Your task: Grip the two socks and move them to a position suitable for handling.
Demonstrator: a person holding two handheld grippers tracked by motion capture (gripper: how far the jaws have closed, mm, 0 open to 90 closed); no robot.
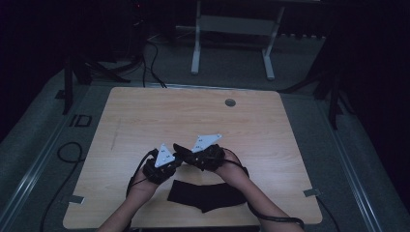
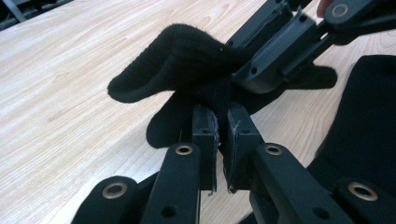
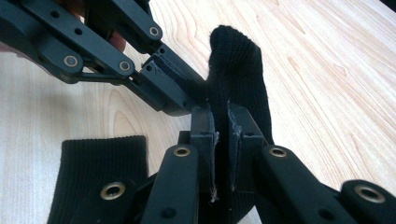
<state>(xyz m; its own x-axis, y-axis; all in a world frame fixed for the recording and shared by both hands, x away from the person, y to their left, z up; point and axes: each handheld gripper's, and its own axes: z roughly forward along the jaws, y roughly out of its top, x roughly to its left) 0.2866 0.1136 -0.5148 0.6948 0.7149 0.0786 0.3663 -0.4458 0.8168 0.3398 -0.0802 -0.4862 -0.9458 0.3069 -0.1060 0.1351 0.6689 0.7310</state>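
Black ribbed knit fabric makes up both soft items present: two socks are counted. One black knitted sock (image 2: 187, 60) is lifted off the surface, its rounded toe end standing up in the right gripper view (image 3: 233, 60) and folding over in the left gripper view; it sits near the centre of the table's near half. The second black sock (image 1: 205, 195) lies flat on the table just behind the grippers, toward the person, its ribbed cuff squared off in the right gripper view (image 3: 105, 163). The light wood-grain laminate table (image 1: 145, 116) has rounded corners and one small round grey grommet (image 1: 230, 102) near its far edge. Two grippers are counted, each of black bolted metal links with brass-coloured rivets and a grey triangular plate on top. The left gripper (image 2: 223, 140) has its jaws drawn narrow, pinching the lifted sock's fabric. The right gripper (image 3: 222, 140) likewise has its jaws narrow, clamped on the same sock. The two grippers meet almost tip to tip.
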